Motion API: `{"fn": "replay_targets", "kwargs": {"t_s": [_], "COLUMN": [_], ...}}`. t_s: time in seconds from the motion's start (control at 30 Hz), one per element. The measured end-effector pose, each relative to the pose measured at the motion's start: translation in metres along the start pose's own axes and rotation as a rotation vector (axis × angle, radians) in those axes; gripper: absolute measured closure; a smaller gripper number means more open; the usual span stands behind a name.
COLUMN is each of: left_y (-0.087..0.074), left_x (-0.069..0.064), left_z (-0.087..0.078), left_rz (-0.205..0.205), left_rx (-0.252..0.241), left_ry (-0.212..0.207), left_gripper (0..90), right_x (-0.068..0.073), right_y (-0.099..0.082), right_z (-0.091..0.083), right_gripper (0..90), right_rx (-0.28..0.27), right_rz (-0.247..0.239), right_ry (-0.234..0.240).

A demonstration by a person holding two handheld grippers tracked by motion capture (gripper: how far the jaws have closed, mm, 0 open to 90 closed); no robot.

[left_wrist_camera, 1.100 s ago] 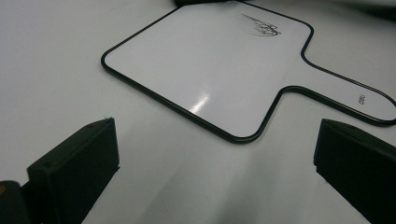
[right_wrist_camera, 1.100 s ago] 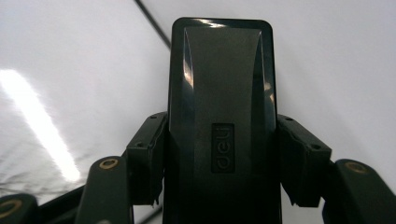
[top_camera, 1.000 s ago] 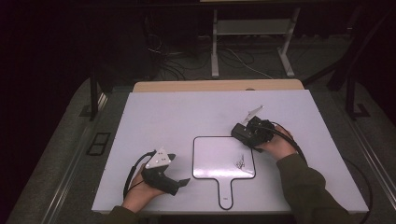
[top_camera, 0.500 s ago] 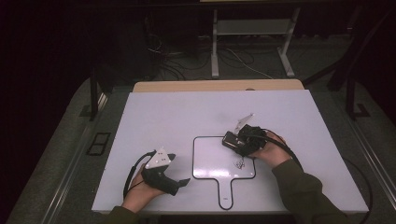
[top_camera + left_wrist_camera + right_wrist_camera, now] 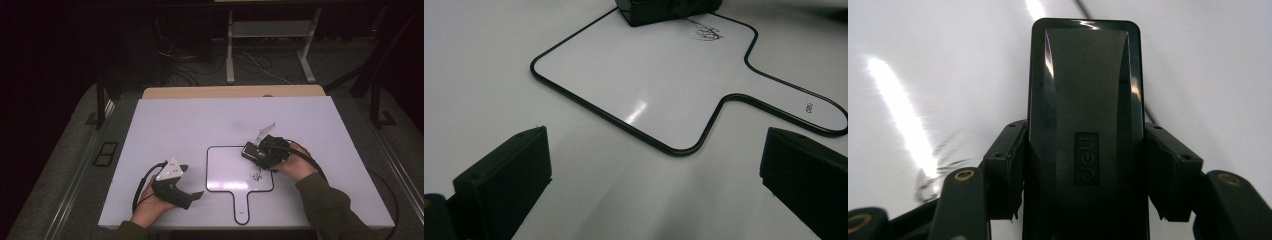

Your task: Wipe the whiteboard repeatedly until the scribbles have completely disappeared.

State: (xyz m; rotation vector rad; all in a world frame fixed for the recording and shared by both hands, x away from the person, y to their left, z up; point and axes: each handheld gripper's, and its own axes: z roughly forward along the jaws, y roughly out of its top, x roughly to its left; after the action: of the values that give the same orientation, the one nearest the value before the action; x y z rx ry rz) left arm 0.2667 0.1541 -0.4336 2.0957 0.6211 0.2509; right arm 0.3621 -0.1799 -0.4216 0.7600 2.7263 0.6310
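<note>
— Since a second earlier, what had moved?

— Only the right gripper (image 5: 248, 150). It had slid leftward from beyond the board's right edge until it sat over the upper right corner of the small handled whiteboard (image 5: 227, 167), carrying the black whiteboard eraser (image 5: 251, 151) with it. The left gripper (image 5: 192, 196) had kept its place.

— Where was the eraser, exactly?

— Clenched between the right gripper's jaws, one pad pressed on each long side, its top face with the embossed brand mark (image 5: 1086, 159) turned to the camera in the right gripper view. In the high view it lay on the whiteboard's surface near the top right corner, just above a patch of black scribble (image 5: 257, 175). The left gripper view showed the eraser (image 5: 659, 9) at the far end of the board, right beside those marks (image 5: 705, 31).

— And the board itself?

— Flat on the white table (image 5: 190, 120), handle pointing toward the person, with small lettering (image 5: 809, 106) near the handle's end.

— The left claw?

— Released, jaws spread wide with nothing between them, resting on the table just left of the board's handle, held by the person's left hand (image 5: 150, 210).
</note>
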Motion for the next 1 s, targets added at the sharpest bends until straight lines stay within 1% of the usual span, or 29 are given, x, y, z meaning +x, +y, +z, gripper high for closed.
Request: {"fn": "replay_targets", "kwargs": {"t_s": [0.1,0.17,0.23,0.27,0.37,0.4,0.6,0.63,0.67,0.73,0.77,0.83,0.87,0.9,1.0], "left_y": [0.0,0.0,0.0,0.0,0.0,0.0,0.0,0.0,0.0,0.0,0.0,0.0,0.0,0.0,0.0], "left_x": [0.0,0.0,0.0,0.0,0.0,0.0,-0.001,-0.001,-0.001,-0.001,-0.001,-0.001,-0.001,-0.001,-0.001], "left_z": [0.0,0.0,0.0,0.0,0.0,0.0,0.001,0.001,0.001,0.001,0.001,0.001,0.001,0.001,0.001], "left_rz": [0.0,0.0,0.0,0.0,0.001,0.001,-0.001,0.0,0.0,0.0,-0.001,-0.002,-0.002,-0.002,-0.002], "left_rx": [-0.001,0.001,0.002,0.001,0.001,0.001,0.0,0.0,-0.001,-0.001,-0.001,-0.002,-0.003,-0.002,-0.004], "left_ry": [0.0,0.0,0.0,0.0,0.0,0.0,-0.001,0.0,0.0,-0.001,0.0,0.0,0.0,0.0,0.0], "left_gripper": [0.0,0.0,0.0,0.0,0.0,0.0,0.0,0.0,0.0,0.0,0.0,0.0,0.0,0.0,0.0], "right_x": [0.008,0.013,0.015,0.014,0.007,0.004,-0.02,-0.023,-0.025,-0.023,-0.021,-0.015,-0.009,-0.009,0.0], "right_y": [-0.001,-0.001,-0.002,-0.002,-0.003,-0.004,-0.013,-0.015,-0.016,-0.016,-0.015,-0.014,-0.013,-0.013,-0.012], "right_z": [-0.002,-0.003,-0.003,-0.003,-0.002,-0.002,-0.003,-0.003,-0.003,-0.003,-0.003,-0.004,-0.005,-0.005,-0.006], "right_gripper": [38.8,38.8,38.8,38.8,38.8,38.8,38.8,38.7,38.8,38.8,38.7,38.7,38.7,38.7,38.7], "right_rx": [0.001,-0.002,-0.006,-0.006,-0.009,-0.009,-0.011,-0.014,-0.018,-0.012,-0.01,-0.006,-0.004,-0.004,-0.004], "right_rz": [-0.024,-0.032,-0.04,-0.043,-0.022,-0.006,0.061,0.076,0.078,0.072,0.06,0.039,0.022,0.022,0.01], "right_ry": [0.01,0.025,0.029,0.032,0.022,0.019,-0.03,-0.027,-0.025,-0.035,-0.038,-0.029,-0.019,-0.019,0.006]}}
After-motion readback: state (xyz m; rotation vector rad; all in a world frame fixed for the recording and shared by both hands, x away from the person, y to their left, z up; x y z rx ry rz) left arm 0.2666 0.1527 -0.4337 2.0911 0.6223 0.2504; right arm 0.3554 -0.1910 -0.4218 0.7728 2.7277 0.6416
